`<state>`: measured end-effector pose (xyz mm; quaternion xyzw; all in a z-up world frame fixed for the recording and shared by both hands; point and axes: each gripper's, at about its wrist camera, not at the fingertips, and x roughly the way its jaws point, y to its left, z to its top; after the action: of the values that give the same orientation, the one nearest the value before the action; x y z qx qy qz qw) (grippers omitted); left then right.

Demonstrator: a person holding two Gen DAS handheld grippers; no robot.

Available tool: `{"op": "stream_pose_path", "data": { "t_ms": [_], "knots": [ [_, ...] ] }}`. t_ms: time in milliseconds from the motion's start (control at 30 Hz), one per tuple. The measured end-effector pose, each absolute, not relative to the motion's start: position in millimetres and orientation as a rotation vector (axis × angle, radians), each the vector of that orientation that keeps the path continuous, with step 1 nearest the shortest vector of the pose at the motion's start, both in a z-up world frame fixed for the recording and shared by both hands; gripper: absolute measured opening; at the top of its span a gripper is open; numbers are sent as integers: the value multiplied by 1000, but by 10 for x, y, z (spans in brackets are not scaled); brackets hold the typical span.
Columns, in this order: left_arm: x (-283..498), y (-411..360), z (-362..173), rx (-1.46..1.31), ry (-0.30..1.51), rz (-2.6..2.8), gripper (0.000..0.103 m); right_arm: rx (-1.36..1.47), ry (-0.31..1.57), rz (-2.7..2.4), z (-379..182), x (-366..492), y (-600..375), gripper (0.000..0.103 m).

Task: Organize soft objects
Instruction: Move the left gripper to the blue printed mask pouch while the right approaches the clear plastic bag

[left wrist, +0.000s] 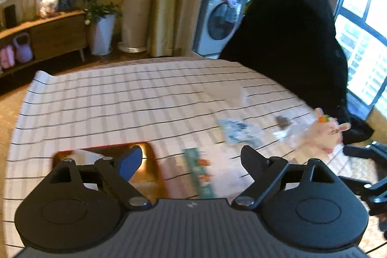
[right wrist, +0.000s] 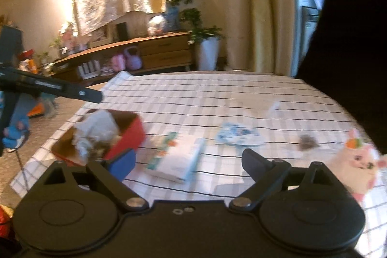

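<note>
A red box (right wrist: 128, 134) sits on the checked tablecloth at the left, holding crumpled pale soft items (right wrist: 96, 134); it also shows in the left wrist view (left wrist: 154, 168) behind the left finger. A pink plush toy (right wrist: 358, 166) with a carrot lies at the right; it shows in the left wrist view (left wrist: 326, 132) too. A white tissue pack (right wrist: 176, 161) and a blue-printed packet (right wrist: 238, 136) lie mid-table. My left gripper (left wrist: 191, 158) is open and empty above the table. My right gripper (right wrist: 188, 161) is open and empty above the tissue pack.
A small dark scrap (right wrist: 307, 142) lies near the plush. A black chair back (left wrist: 290, 28) stands behind the table's far right. A wooden sideboard (right wrist: 145, 52), potted plants (right wrist: 208, 45) and a washing machine (left wrist: 217, 23) are beyond. The other gripper's arm (right wrist: 48, 88) shows at left.
</note>
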<state>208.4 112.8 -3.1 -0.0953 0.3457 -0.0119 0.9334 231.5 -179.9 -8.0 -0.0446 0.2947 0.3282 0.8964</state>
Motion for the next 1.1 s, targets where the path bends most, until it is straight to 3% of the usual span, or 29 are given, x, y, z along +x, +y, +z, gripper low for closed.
{"op": "stream_pose_path", "data": {
  "t_ms": [167,500,1100],
  "knots": [
    [2270,811,-73,-206,694,-70,99,-89,608,587,-191,2428,-2080,96],
    [2666,154,-168,-156,668,-176,99,-65,646,433,-509,2805,-2452,96],
    [3437,-342,-707,-72,682,-50,99,-62,690,257,-1085,3429,-2307,96]
  ]
}}
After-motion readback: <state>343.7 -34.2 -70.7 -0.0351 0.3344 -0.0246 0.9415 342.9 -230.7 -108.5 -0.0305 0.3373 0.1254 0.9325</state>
